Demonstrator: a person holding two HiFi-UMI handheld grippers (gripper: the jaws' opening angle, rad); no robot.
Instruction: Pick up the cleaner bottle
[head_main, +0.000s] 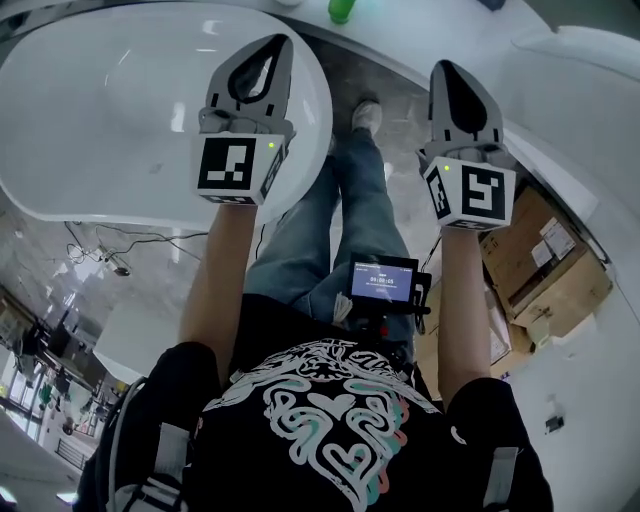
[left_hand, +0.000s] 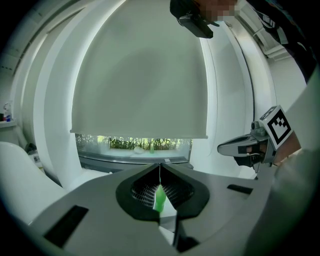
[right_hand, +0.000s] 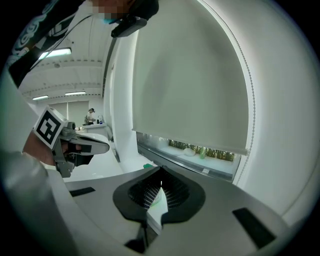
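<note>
The cleaner bottle (head_main: 341, 10) is green and shows at the top edge of the head view, on a white surface beyond both grippers. My left gripper (head_main: 278, 40) is held up over the round white table (head_main: 100, 120), jaws shut with nothing in them. My right gripper (head_main: 443, 66) is level with it on the right, also shut and empty. In the left gripper view the jaws (left_hand: 160, 166) meet at a point, and a sliver of green bottle (left_hand: 159, 199) shows through the slit between them. In the right gripper view the jaws (right_hand: 161, 173) are likewise shut.
Cardboard boxes (head_main: 545, 265) stand on the floor at the right. A small screen device (head_main: 383, 281) hangs at the person's chest, above their legs and a shoe (head_main: 366, 113). A window with a lowered blind (left_hand: 140, 75) lies ahead. A white curved counter (head_main: 580, 60) runs at the right.
</note>
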